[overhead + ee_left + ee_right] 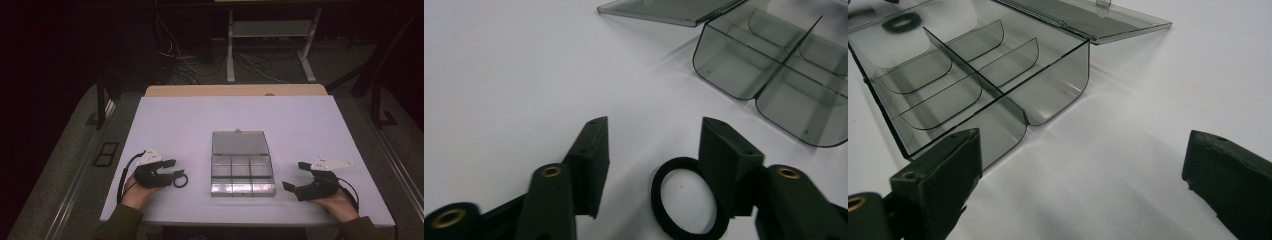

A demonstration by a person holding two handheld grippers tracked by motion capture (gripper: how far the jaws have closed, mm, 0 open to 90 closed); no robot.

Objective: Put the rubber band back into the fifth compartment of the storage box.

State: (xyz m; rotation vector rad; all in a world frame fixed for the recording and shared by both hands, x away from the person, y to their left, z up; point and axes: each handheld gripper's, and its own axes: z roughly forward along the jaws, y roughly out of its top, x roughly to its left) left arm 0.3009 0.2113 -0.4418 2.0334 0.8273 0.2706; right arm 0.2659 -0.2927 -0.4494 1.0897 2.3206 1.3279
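On the white table, the left gripper lies low at the near left, its jaws partly apart around a black ring that lies flat on the surface. The ring sits just inside the right-hand jaw as the left gripper view shows it, its rim touching or passing under that jaw's pad, while the other jaw stands clear of it, so the ring is between the jaws but not gripped. In the high view the ring shows at the gripper's tip, left of the clear compartment box, which stands in the middle of the table with its lid folded open flat behind it. The right gripper rests near the box's right side, jaws wide apart and holding nothing.
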